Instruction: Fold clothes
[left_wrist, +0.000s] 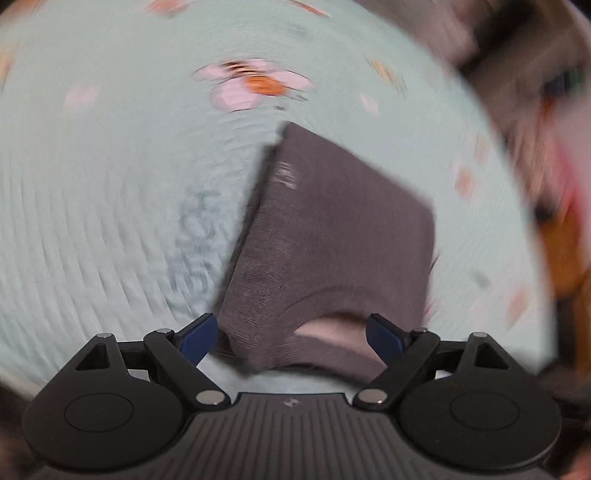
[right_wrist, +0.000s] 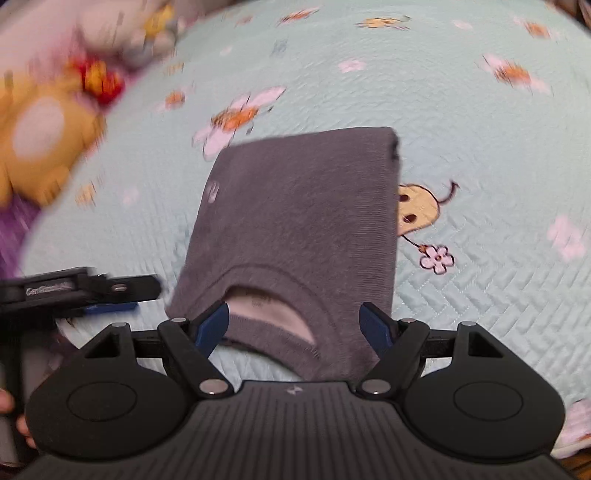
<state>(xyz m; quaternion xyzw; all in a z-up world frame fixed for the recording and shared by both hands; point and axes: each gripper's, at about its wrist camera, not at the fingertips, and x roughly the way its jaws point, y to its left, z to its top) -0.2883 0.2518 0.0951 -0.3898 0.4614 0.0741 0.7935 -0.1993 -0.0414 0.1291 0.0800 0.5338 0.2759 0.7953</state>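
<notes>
A grey knitted top (right_wrist: 295, 221), folded into a narrow rectangle, lies on a mint quilted bedspread (right_wrist: 480, 147). Its collar end, with a pale inner neckline (right_wrist: 269, 314), is nearest to me. My right gripper (right_wrist: 293, 325) hovers open over the collar, its blue pads wide apart on either side of the neckline. In the blurred left wrist view the same top (left_wrist: 332, 240) lies slanted. My left gripper (left_wrist: 291, 336) is open above the collar end (left_wrist: 325, 328). From the right wrist view the left gripper's blue pad (right_wrist: 110, 306) shows side-on, just left of the top.
A yellow plush toy (right_wrist: 40, 140) and other soft toys (right_wrist: 122, 33) sit at the bedspread's far left edge; they appear as a blur on the right (left_wrist: 565, 251) in the left wrist view. A person's fingers (right_wrist: 7, 402) show at the lower left. The bedspread carries flower and chick prints.
</notes>
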